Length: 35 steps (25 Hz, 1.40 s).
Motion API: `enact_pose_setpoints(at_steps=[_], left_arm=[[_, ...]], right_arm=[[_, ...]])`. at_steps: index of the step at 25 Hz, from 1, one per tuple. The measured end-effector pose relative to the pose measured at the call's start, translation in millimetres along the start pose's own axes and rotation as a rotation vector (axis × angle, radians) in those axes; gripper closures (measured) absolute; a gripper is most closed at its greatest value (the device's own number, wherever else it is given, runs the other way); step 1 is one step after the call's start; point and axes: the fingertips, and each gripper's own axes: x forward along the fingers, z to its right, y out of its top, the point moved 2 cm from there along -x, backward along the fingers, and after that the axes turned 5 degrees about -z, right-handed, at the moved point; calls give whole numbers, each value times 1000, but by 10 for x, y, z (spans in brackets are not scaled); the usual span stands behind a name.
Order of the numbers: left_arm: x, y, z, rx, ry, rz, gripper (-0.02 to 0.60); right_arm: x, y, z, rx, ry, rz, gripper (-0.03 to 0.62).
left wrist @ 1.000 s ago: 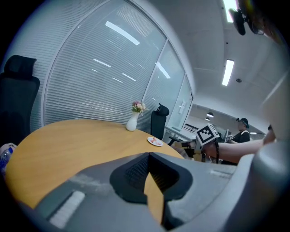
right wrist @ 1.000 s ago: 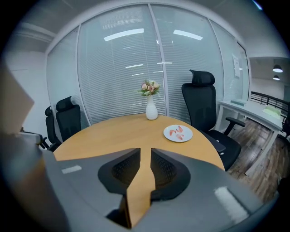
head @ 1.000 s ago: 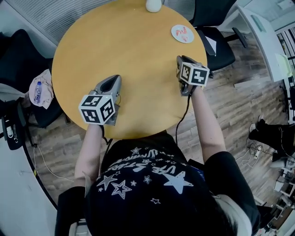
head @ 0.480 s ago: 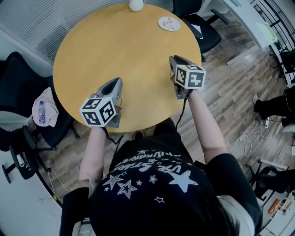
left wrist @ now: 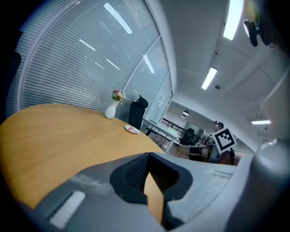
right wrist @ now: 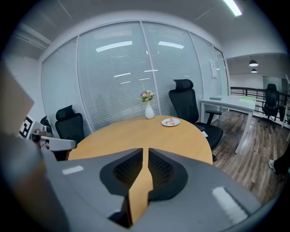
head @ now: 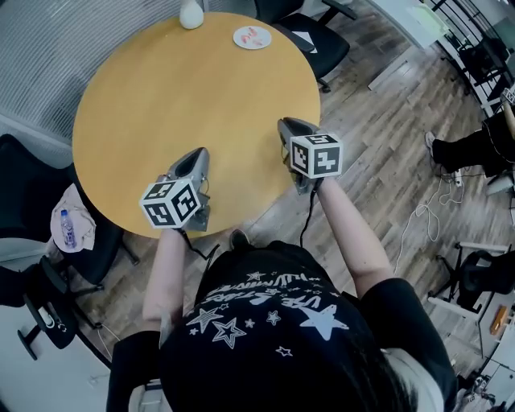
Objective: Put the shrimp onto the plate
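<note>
A small white plate (head: 252, 37) with pink shrimp (head: 253, 33) on it lies at the far edge of the round wooden table (head: 161, 96). The plate (left wrist: 132, 129) shows small in the left gripper view, and the right gripper view has the plate (right wrist: 171, 122) further back. My left gripper (head: 195, 154) rests near the table's front edge, shut and empty. My right gripper (head: 284, 126) is at the front right rim, also shut with nothing held. Both are far from the plate. The left gripper (left wrist: 148, 156) and right gripper (right wrist: 146, 154) show jaws pressed together.
A white vase with flowers (head: 191, 14) stands at the far rim, left of the plate. Black office chairs (head: 310, 36) stand behind the table. A chair with a bag and bottle (head: 68, 225) is at the left. Cables (head: 418, 221) lie on the wooden floor.
The head view has swung, so the table, plate and vase drifted left in the picture. Both grippers stay shut near the table's front edge, the right one now at the rim.
</note>
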Motion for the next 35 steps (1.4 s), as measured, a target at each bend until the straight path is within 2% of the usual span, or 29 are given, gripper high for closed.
enact_pose_setpoints(at_steps=[7,18,31,35], left_arm=[[-61,-44,345,51,8,0,580],[-469,-217,923,104,12,27,580],[-1037,-589,1343,108,15,73,580],[-1104,-700,1407,108,11,72,580]], right_arm=[[-310,-196,74,45,10,20,578],[-986,-379,-165,33,74,61,591],[-1715,-606,-622,-25,143,121,592],[-1803,-702,-676,-43,131,114,592]])
